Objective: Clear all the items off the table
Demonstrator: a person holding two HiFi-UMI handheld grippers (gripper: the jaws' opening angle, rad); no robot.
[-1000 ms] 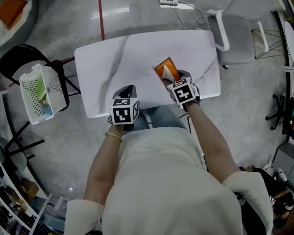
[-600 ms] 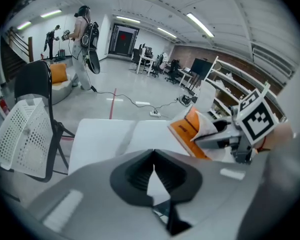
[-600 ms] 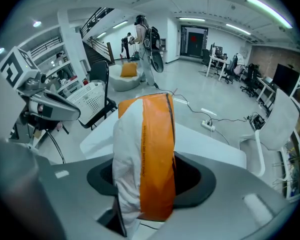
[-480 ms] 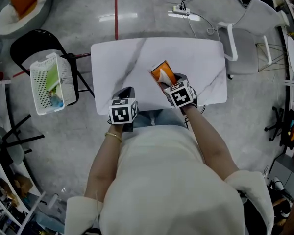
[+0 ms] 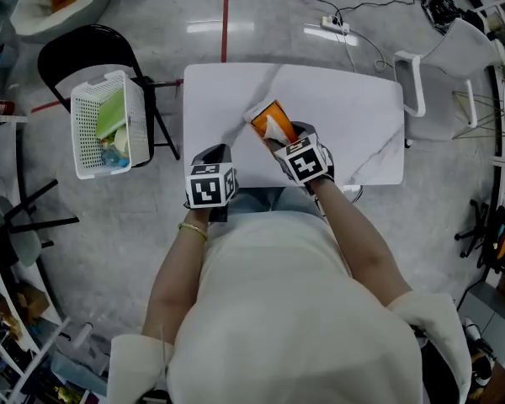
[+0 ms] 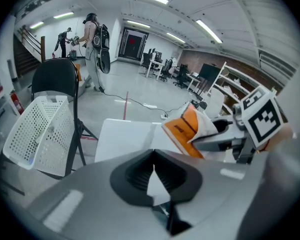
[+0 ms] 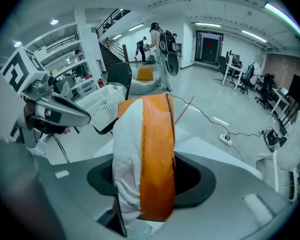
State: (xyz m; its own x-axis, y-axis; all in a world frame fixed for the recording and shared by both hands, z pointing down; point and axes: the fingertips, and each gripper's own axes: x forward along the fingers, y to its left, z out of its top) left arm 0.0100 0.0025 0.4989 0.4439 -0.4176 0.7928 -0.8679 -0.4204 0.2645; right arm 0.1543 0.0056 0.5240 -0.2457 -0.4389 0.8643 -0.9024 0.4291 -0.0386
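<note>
though hidden overhead, jaws pinch pouch.

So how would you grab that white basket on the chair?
Probably by its top rim, coming from above: the white basket sits open side up on the black chair, and its thin wall would fit between two jaws.

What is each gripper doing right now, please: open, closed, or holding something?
Left gripper: closed, empty.
Right gripper: closed on the orange and white packet, held above the table.
</note>
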